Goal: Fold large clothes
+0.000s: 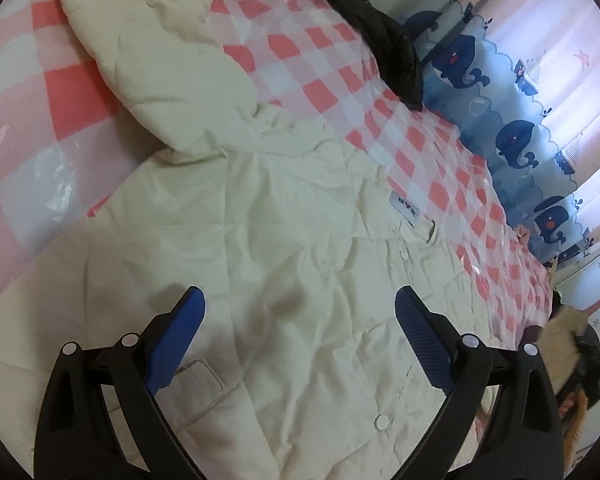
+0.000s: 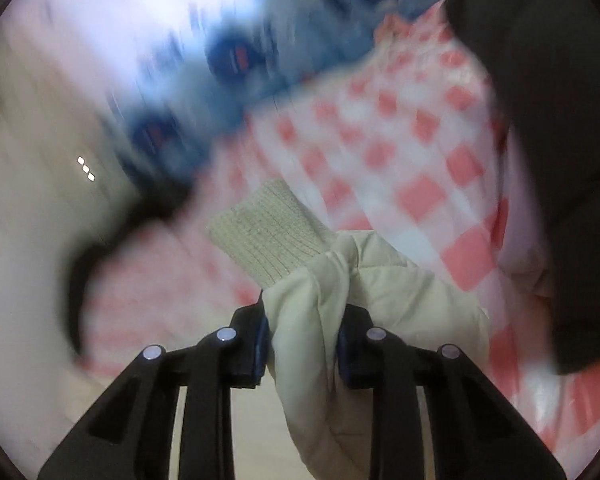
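Note:
A cream quilted jacket (image 1: 260, 240) lies spread on a pink and white checked bed cover (image 1: 300, 64). One sleeve (image 1: 148, 60) stretches to the far left. My left gripper (image 1: 300, 304) is open and empty, hovering just above the jacket's body. In the right wrist view my right gripper (image 2: 304, 332) is shut on the jacket's other sleeve (image 2: 380, 292), just behind its ribbed knit cuff (image 2: 268, 228), and holds it above the checked cover (image 2: 400, 160). That view is blurred by motion.
A black garment (image 1: 380, 28) lies along the far edge of the bed; it also fills the right of the right wrist view (image 2: 548, 120). A blue whale-print curtain (image 1: 500, 120) hangs beyond the bed. Clutter (image 1: 572, 340) sits past the bed's right end.

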The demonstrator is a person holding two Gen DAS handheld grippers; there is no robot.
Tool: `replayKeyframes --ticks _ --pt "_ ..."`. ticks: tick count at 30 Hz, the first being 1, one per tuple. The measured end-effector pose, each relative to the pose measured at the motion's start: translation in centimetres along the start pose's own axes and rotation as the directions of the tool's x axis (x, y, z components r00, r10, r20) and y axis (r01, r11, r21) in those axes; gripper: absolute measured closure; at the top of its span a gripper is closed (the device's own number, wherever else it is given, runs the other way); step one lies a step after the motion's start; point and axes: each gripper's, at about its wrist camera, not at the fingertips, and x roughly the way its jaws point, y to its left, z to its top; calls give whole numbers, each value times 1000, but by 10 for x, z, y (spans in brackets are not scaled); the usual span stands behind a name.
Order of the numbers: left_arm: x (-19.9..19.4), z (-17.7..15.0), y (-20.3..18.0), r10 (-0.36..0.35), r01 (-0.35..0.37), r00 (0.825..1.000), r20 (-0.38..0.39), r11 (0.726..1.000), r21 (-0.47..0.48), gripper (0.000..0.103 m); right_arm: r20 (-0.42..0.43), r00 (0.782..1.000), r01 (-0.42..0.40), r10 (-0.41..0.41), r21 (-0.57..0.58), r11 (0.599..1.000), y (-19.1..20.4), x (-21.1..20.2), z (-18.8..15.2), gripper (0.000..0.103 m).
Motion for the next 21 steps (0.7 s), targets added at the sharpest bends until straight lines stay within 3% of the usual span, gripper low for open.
replayKeyframes --ticks 4,6,9,12,16,21 --pt "1 0 4 2 -2 1000 -4 1000 -14 11 191 974 -144 118 123 982 -11 -49 20 76" --pt "0 1 5 2 -2 1000 2 1000 -21 11 283 940 -247 189 182 952 -25 -66 25 76" --pt "-3 3 8 -2 2 1000 12 999 -34 11 351 903 -337 249 218 916 -30 -72 27 76" --pt "-5 6 11 -1 2 1000 30 999 -47 11 330 899 -353 288 156 923 -2 -54 28 76" --pt "-17 16 15 39 -35 994 98 998 -46 11 244 897 -385 368 24 923 63 -19 25 76" --pt "-30 27 18 107 -103 981 162 994 -29 11 98 883 -445 459 -137 885 170 40 -11 76"
